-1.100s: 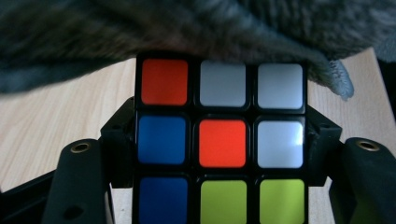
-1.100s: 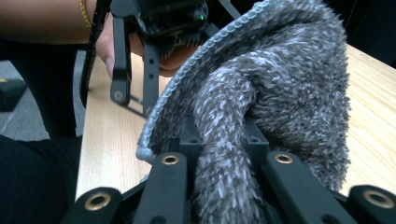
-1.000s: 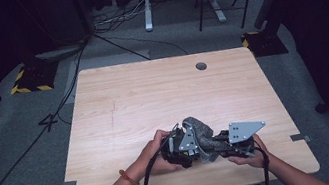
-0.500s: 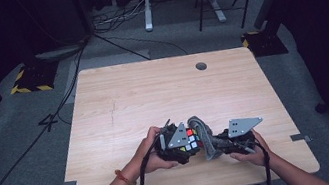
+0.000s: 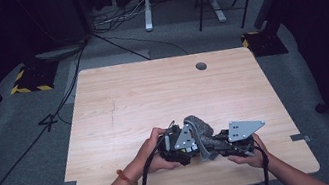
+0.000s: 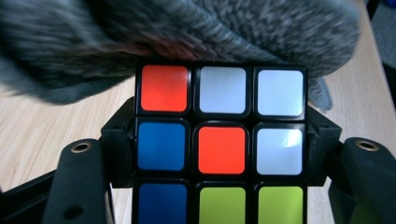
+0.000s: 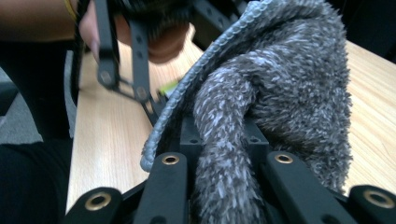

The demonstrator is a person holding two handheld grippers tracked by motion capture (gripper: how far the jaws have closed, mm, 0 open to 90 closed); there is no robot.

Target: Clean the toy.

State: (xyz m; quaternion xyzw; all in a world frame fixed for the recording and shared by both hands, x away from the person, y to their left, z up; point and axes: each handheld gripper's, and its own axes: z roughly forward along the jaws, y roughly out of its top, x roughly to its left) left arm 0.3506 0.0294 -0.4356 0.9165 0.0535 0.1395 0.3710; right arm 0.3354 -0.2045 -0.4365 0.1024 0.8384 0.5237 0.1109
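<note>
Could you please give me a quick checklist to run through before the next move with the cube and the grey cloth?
1. Left gripper shut on the puzzle cube, gripped on both sides: ok.
2. Right gripper shut on the grey fuzzy cloth: ok.
3. Cloth touching the cube's top edge: ok.
4. Cloth covering the whole cube: not ok, the facing side is bare.
5. Wooden table free around the hands: ok.
</note>
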